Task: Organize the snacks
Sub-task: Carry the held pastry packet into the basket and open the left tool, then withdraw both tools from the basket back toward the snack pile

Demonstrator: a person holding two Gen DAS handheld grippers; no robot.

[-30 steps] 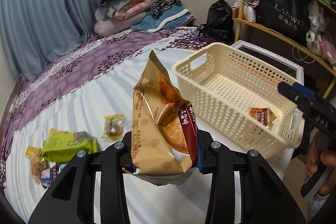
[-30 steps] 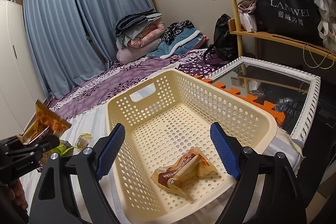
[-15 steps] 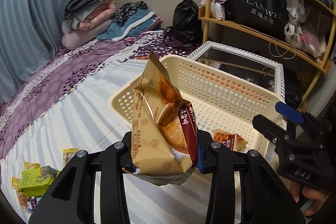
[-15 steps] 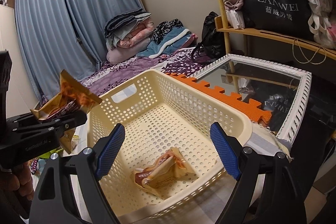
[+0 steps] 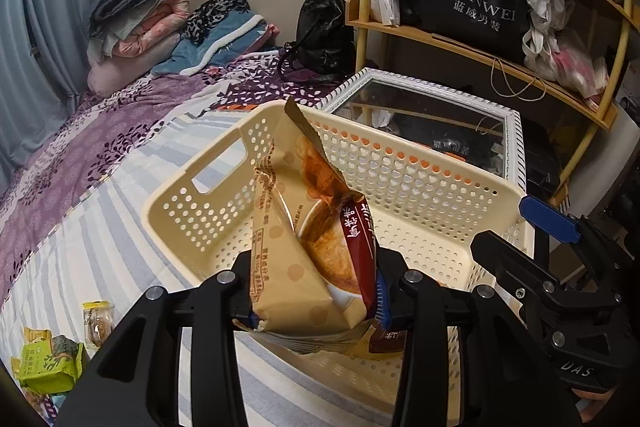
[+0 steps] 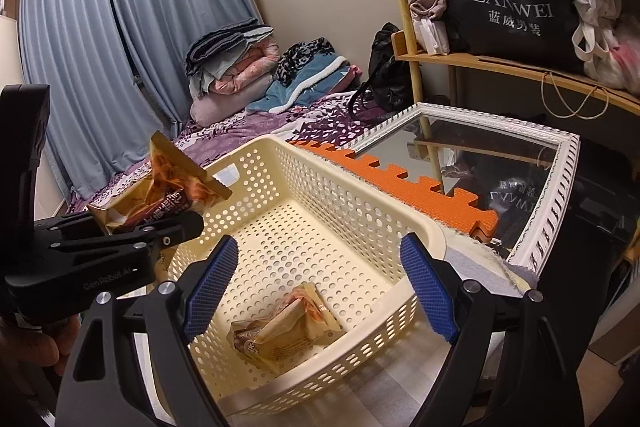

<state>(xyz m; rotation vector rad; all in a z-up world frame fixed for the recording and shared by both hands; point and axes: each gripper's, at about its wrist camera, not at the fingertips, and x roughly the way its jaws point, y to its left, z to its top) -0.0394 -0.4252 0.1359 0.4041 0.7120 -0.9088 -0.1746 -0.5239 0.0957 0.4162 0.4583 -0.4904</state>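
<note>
A tan and red snack packet (image 5: 304, 247) stands upright between the pads of my left gripper (image 5: 316, 307), whose jaws are opening while the pads still touch it. It hangs over the near left rim of the cream perforated basket (image 5: 400, 163). In the right wrist view the same packet (image 6: 168, 187) and left gripper (image 6: 160, 227) sit at the basket's (image 6: 360, 187) left edge. A similar packet (image 6: 280, 331) lies on the basket floor. My right gripper (image 6: 320, 287) is open over the basket's near side with nothing between its blue pads.
Green snack packs (image 5: 52, 363) and a small yellow packet (image 5: 96, 323) lie on the striped bedsheet at lower left. A white-framed mirror (image 5: 516, 131) and orange foam mat (image 6: 400, 179) lie behind the basket. Wooden shelves (image 6: 500, 63) stand at the right, folded bedding (image 5: 136, 27) at the back.
My left gripper has carried the packet rightward from above the bedsheet to the basket's rim. The right gripper has stayed open over the basket, shifting only slightly.
</note>
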